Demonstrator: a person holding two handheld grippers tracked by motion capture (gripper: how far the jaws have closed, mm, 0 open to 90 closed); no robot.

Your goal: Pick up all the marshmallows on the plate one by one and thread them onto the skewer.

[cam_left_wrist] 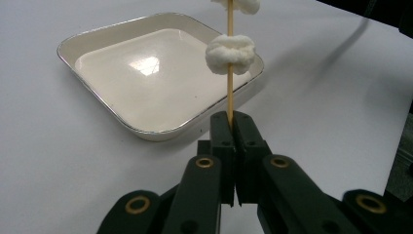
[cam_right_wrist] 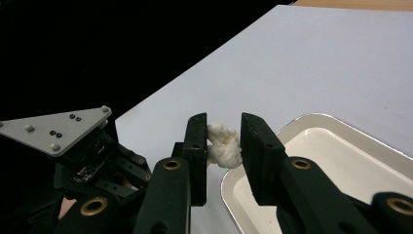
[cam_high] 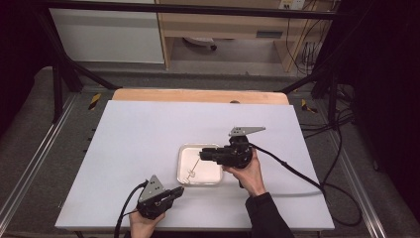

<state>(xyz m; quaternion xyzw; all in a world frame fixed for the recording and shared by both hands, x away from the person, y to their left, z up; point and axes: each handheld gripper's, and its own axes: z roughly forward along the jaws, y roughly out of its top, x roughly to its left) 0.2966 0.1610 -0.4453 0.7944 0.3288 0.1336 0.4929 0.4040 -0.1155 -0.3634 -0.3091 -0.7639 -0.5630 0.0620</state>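
Note:
My left gripper (cam_high: 179,191) (cam_left_wrist: 233,119) sits near the table's front edge, shut on the lower end of a thin wooden skewer (cam_left_wrist: 230,97) (cam_high: 194,166). The skewer rises over the white square tray (cam_high: 179,166) (cam_left_wrist: 136,83). One white puffy piece (cam_left_wrist: 230,53) is threaded on the skewer, and a second piece (cam_left_wrist: 236,5) sits higher, at the top edge of the view. My right gripper (cam_high: 202,154) (cam_right_wrist: 223,127) reaches in from the right above the tray (cam_right_wrist: 341,161), jaws shut on a white puff (cam_right_wrist: 224,146). The left gripper's grey plate (cam_right_wrist: 53,127) shows beyond it.
A white sheet (cam_high: 148,134) covers the table, with a wooden edge (cam_high: 198,95) at the far side. Cables (cam_high: 297,173) trail off to the right from my right gripper. A black frame (cam_high: 64,69) and shelving stand beyond the table.

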